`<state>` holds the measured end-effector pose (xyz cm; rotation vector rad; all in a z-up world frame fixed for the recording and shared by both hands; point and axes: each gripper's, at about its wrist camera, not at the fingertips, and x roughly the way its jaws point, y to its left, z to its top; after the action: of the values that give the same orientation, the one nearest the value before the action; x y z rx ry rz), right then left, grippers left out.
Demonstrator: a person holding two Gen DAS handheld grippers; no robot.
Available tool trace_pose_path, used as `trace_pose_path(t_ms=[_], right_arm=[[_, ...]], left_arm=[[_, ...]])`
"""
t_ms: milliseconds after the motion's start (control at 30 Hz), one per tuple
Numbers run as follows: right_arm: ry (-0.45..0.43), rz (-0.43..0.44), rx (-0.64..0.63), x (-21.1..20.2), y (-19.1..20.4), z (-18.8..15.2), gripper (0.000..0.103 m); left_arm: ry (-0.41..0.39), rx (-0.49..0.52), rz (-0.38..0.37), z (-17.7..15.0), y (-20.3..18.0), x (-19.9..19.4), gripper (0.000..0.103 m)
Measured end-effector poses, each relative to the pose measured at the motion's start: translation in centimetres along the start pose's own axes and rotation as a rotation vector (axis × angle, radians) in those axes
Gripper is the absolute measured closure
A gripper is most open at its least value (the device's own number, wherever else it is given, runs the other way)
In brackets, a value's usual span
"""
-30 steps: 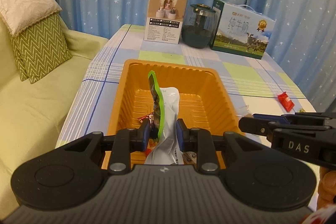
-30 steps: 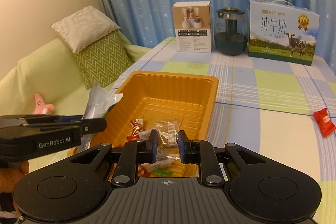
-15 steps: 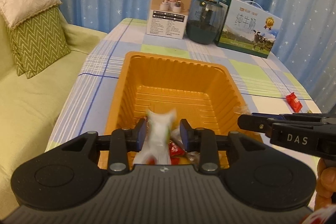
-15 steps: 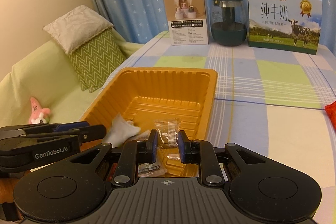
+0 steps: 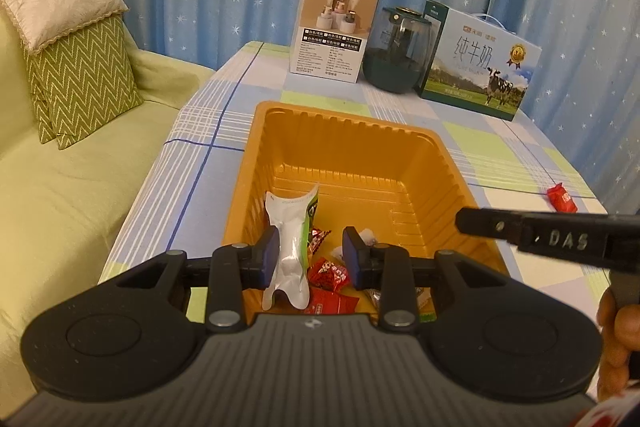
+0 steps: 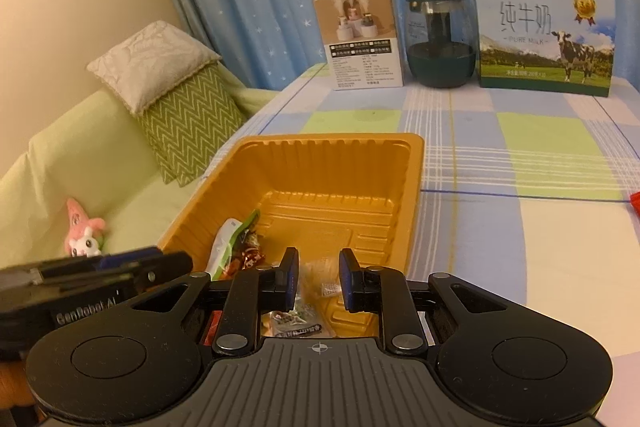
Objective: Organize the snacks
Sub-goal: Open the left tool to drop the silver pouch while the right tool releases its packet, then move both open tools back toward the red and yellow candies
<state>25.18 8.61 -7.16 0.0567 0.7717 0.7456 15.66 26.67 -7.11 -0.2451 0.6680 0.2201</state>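
Inside orange tray (image 5: 436, 163), silver pouch (image 5: 290, 251) against left gripper's (image 5: 310, 259) spread jaws

The right gripper (image 6: 319, 281) is hovering over the near end of the orange tray (image 6: 416, 179), its jaws standing apart around nothing. Small wrapped snacks (image 6: 296, 319) are lying in the tray beneath, beside a white-and-green pouch (image 6: 226, 247). The left gripper (image 6: 92, 283) is reaching in alongside.

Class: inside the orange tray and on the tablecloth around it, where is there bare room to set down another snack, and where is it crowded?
Free: the far half of the orange tray, and the tablecloth between the tray and the red packet. Crowded: the tray's near end, holding the silver pouch and red candies, with the left gripper and right gripper over it.
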Motion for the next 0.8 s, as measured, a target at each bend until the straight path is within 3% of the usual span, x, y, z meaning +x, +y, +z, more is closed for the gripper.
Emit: trace_pose_path(t_ms=[133, 433, 800], right_arm=[[-0.022, -0.015, 0.02, -1.3, -0.9, -0.3, 0.065], [-0.02, -0.073, 0.114, -5.8, -3.7, -2.7, 0.062], [-0.056, -0.093, 0.14, -12.4, -3.5, -4.9, 0.055]], left_arm=[[0.003, 0.008, -0.009, -0.4, -0.3, -0.2, 0.072], [-0.011, 0.028, -0.02, -0.6, -1.9, -1.8, 0.072], [-0.019, 0.031, -0.048, -2.2, -5.8, -6.4, 0.072]])
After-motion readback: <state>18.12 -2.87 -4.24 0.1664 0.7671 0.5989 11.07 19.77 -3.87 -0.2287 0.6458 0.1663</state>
